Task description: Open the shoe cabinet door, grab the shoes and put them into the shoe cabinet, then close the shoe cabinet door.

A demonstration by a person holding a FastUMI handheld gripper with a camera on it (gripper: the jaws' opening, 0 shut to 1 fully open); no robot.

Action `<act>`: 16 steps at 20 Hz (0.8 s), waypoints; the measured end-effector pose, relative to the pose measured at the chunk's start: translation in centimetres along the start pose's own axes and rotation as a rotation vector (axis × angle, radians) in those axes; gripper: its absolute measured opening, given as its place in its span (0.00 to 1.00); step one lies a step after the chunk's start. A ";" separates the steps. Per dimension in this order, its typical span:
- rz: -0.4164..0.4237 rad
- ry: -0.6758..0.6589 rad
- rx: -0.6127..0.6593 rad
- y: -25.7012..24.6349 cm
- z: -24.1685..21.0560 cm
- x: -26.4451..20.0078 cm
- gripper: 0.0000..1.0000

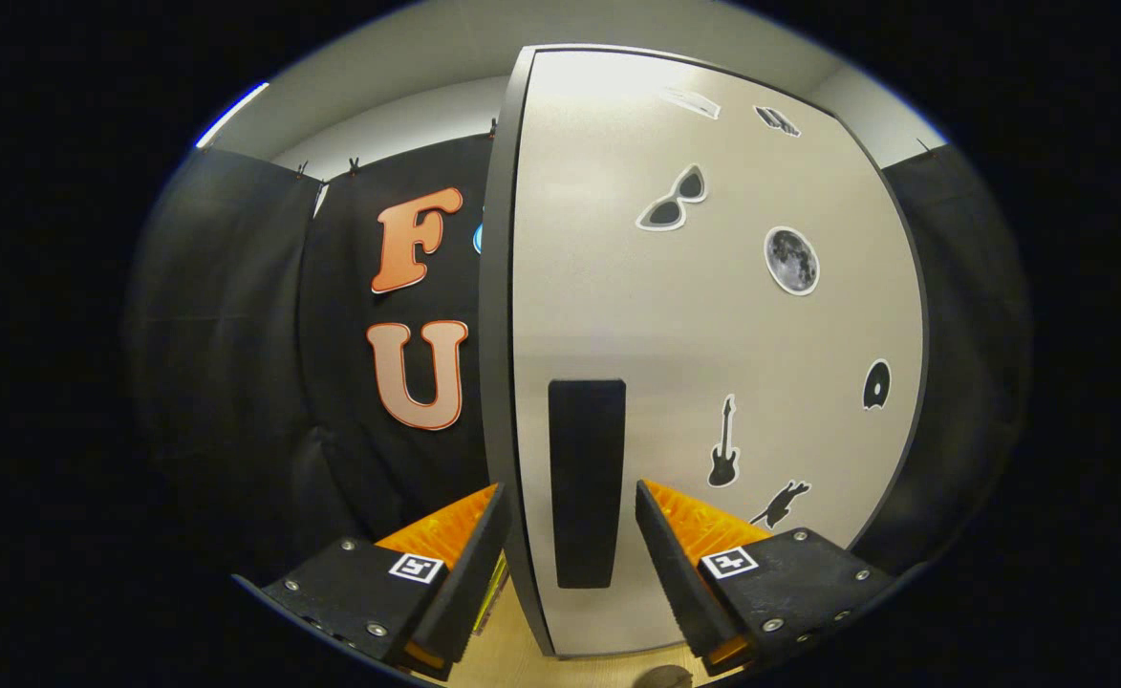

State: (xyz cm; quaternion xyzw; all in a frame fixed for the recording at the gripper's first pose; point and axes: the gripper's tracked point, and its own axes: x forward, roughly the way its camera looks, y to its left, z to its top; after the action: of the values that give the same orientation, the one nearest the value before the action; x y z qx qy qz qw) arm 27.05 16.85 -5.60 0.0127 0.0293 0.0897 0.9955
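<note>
Item: shoe cabinet door (713,315), pale panel w/ dark edge band, seen close up, standing ajar; its free vertical edge (498,315) is presented toward the gripper (568,506).

Position vs jaws: door edge and the dark vertical handle strip (586,483) are placed in the gap between the two fingers. Left finger (469,564) is seen on the outer side of the edge, right finger (670,564) on the panel's face, just right of the handle strip. Jaws held apart, straddling the edge; whether either pad actually presses on the door cannot be told.

Decoration on panel: stickers – sunglasses (673,199), moon (791,260), guitar (723,444), a small leaping animal shape (782,502), plus others too small to identify near top and right rim.

Edges/room: open space is seen left of the door edge, backed by black cloth booth wall (235,334). More black cloth is seen past the door's right rim. Light wooden floor (512,655) is visible under the door's lower edge, between the fingers. A small round dark object (665,677) is noted on the floor below the door; not identifiable.

Pose: gripper is held about level, pointed at the door's lower half, fingers side by side.
</note>
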 end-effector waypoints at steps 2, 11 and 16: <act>-0.015 -0.002 -0.002 -0.3 0.0 0.4 0.72; -0.021 0.028 0.015 -0.9 -0.5 -0.3 0.33; -0.046 0.038 0.027 -1.5 -0.6 -3.1 0.31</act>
State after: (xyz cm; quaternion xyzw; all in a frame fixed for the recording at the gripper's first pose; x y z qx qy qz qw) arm 24.22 14.81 -6.05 0.0239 0.0498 0.0667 0.9962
